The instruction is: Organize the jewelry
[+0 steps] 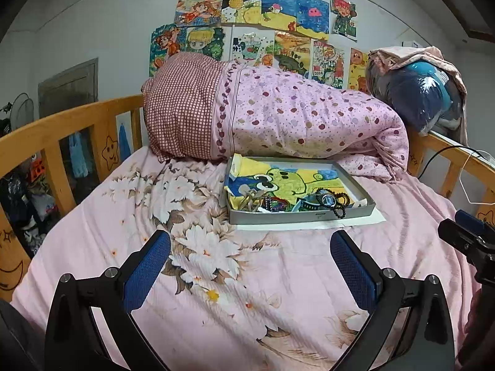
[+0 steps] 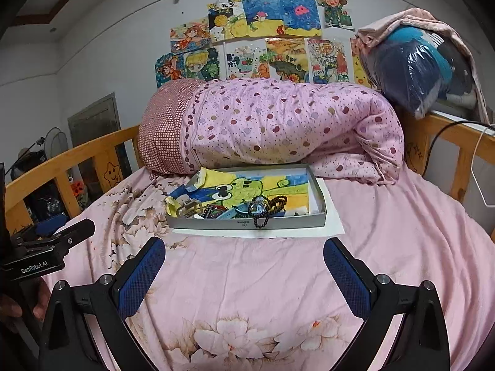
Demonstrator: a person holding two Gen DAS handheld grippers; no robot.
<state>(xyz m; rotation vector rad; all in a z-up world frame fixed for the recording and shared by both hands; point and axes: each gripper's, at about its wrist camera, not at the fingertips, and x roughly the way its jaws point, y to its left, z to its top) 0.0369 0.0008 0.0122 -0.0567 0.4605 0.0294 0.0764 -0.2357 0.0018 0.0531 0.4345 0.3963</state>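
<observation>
Both grippers — left gripper (image 1: 250, 252) and right gripper (image 2: 244, 258) — hover with jaws spread wide, empty, short of the tray (image 2: 247, 224). Jewelry (image 2: 260, 207) lies heaped at its near edge — probably for easy reach.

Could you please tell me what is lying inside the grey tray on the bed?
Inside the grey tray: a frog drawing, a black bead bracelet draped over the rim, tangled jewelry. The drawing hides the tray floor.
</observation>
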